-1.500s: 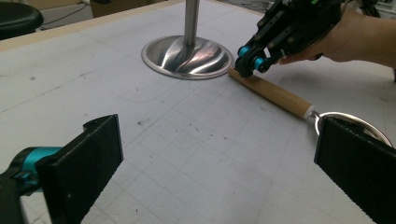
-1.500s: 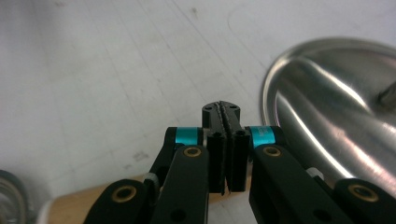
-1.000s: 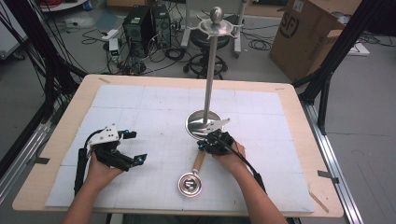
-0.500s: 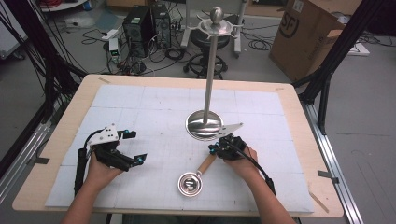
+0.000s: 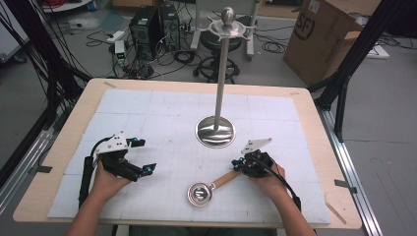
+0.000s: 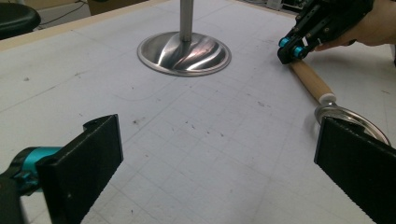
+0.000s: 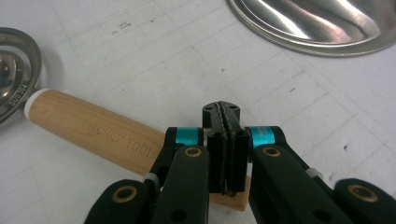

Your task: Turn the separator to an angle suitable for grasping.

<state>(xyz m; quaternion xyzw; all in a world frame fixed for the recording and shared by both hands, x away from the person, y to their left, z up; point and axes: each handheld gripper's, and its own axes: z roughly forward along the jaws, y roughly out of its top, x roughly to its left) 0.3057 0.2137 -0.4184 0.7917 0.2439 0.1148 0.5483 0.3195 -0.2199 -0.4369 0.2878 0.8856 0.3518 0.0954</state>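
We judge the stiff ladle (image 5: 212, 187) bowl-heavy, best gripped on its wooden handle (image 7: 93, 133), where our right gripper (image 7: 223, 122) sits with jaws pressed together; the left gripper (image 6: 224, 163) gapes.

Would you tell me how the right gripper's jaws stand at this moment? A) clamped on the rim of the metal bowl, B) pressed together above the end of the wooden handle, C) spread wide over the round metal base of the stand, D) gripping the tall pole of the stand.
B: in the right gripper view the right gripper has its jaws pressed flat together with no gap, directly above the end of the wooden handle, nothing between them.
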